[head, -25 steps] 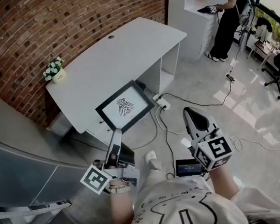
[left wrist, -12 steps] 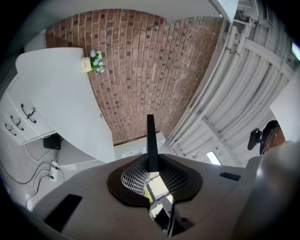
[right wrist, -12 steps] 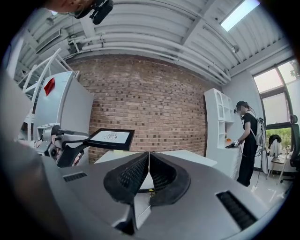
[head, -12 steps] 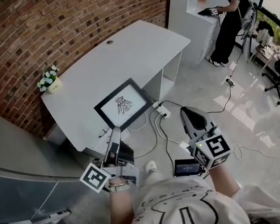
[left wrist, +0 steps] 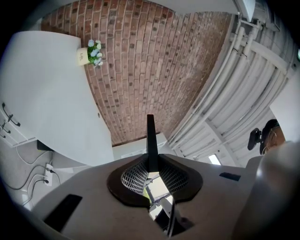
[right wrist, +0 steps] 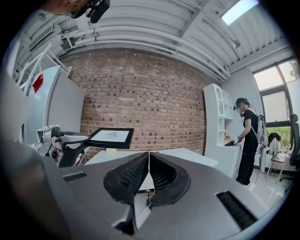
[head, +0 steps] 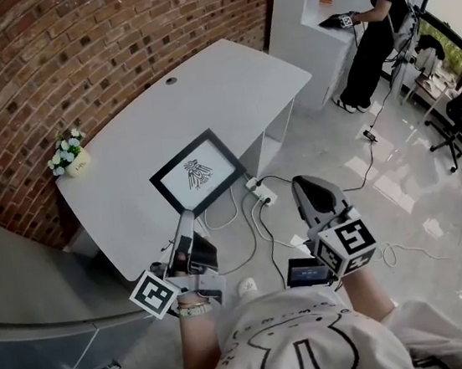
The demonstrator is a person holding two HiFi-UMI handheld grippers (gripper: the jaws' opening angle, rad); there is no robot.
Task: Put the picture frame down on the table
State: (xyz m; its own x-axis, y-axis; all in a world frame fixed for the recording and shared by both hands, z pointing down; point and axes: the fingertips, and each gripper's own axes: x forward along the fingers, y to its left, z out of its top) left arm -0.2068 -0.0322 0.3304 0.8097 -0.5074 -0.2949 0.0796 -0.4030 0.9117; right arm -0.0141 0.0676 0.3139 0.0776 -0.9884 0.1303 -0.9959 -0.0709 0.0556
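Left tongs (head: 188, 220) clamp the black rectangular picture frame (head: 197, 173) above the white worktop's (head: 202, 90) near edge; right tongs (head: 310, 187) closed, empty.

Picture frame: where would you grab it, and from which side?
Probably grip the picture frame by its thin black border at the near corner, from the person's side, jaws across its thickness: it is a flat, thin panel. The left gripper pinches it there.

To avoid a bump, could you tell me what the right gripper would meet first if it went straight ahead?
Probably the white table: the right gripper points at its near edge, though depth is unclear.
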